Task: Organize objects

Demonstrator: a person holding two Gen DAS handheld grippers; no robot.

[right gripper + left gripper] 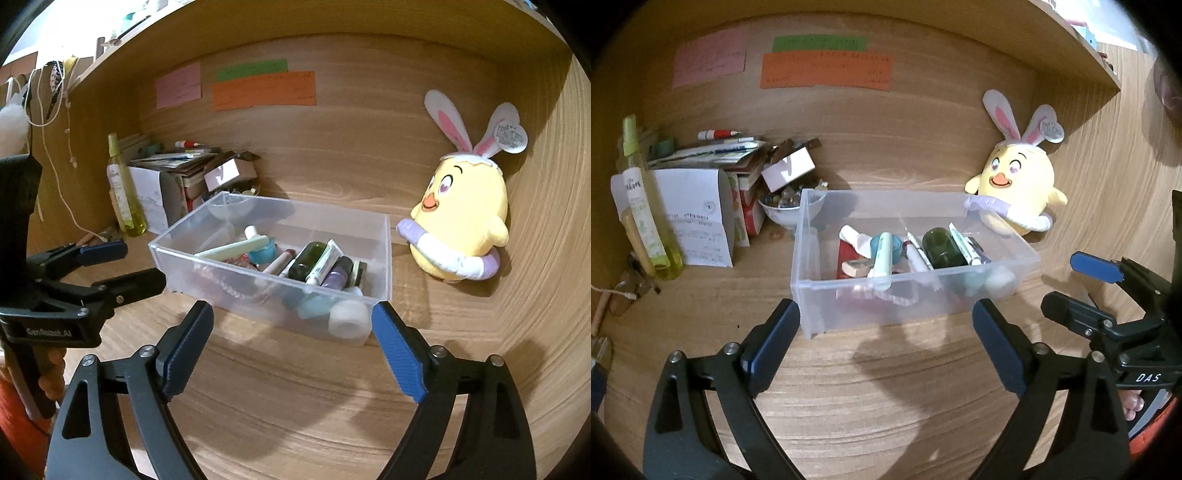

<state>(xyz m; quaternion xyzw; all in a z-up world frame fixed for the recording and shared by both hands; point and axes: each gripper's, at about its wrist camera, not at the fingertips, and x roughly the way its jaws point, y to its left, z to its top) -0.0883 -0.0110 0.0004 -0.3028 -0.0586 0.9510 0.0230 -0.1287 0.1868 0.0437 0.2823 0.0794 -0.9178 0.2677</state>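
Note:
A clear plastic bin (pixel 809 258) (pixel 173 258) stands on the wooden desk and holds several small items: tubes, a dark green bottle (pixel 940 247) (pixel 308 260), pens, a teal jar (pixel 264 251) and a white roll (pixel 349 319). My left gripper (pixel 886 325) is open and empty, just in front of the bin's near wall. My right gripper (pixel 293 325) is open and empty, in front of the bin's right near corner. Each gripper shows in the other's view, the right gripper (pixel 1071 284) at the right edge and the left gripper (pixel 122 266) at the left edge.
A yellow chick plush with bunny ears (pixel 1019 184) (pixel 461 225) leans on the right wall behind the bin. At the back left are a yellow-green spray bottle (pixel 642 206) (pixel 123 195), a white box (pixel 698 218), stacked papers, and a bowl of small things (pixel 786 206). Sticky notes (pixel 823 70) hang on the back panel.

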